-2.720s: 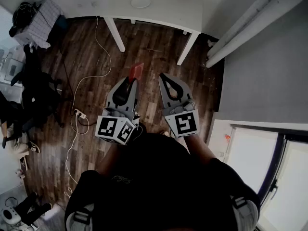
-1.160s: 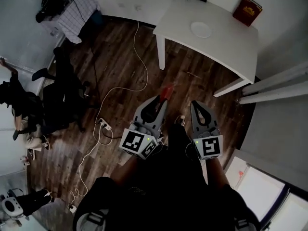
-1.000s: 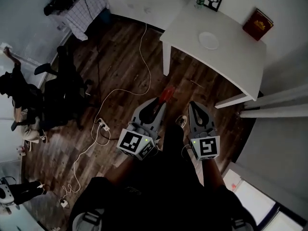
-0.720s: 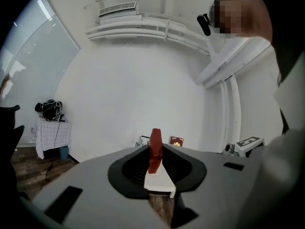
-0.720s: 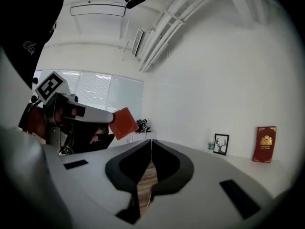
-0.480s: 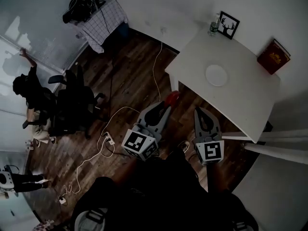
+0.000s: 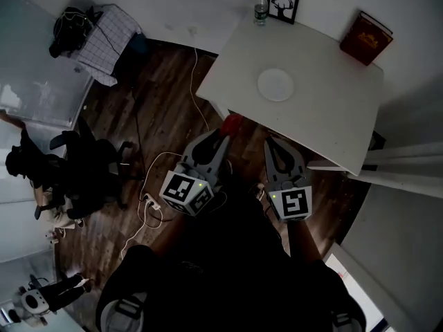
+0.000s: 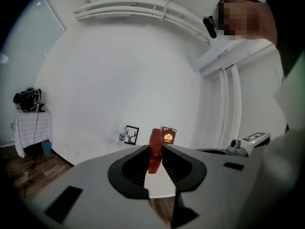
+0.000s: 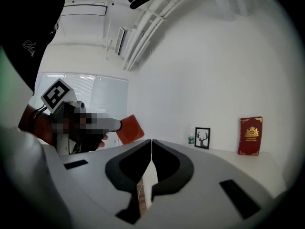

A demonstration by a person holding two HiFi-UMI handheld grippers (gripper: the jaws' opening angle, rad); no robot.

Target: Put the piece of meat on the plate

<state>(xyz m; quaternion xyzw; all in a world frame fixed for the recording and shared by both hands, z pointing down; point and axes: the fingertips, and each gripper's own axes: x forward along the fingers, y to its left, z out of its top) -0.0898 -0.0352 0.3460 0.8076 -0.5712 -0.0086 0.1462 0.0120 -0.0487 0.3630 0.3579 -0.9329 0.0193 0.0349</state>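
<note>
My left gripper (image 7: 227, 131) is shut on a red piece of meat (image 7: 232, 124), which stands upright between its jaws (image 8: 155, 150). It hangs just short of the near edge of the white table (image 7: 325, 109). The white plate (image 7: 275, 85) lies near the table's middle, beyond the meat. My right gripper (image 7: 271, 147) is shut with nothing in it, its jaws meeting in a thin line (image 9: 151, 147). From the right gripper view the meat (image 9: 130, 130) shows at the left, held by the other gripper.
A red book (image 7: 365, 37), a framed deer picture (image 7: 283, 4) and a small bottle (image 7: 260, 8) stand along the table's far edge by the wall. Cables (image 7: 149, 185) trail over the wooden floor; black chairs (image 7: 69, 171) and a checked-cloth stand (image 7: 97, 33) are at the left.
I have walked up to the table: it and the plate have come much nearer. Both grippers moved forward together, and the meat now hangs at the table's near edge.
</note>
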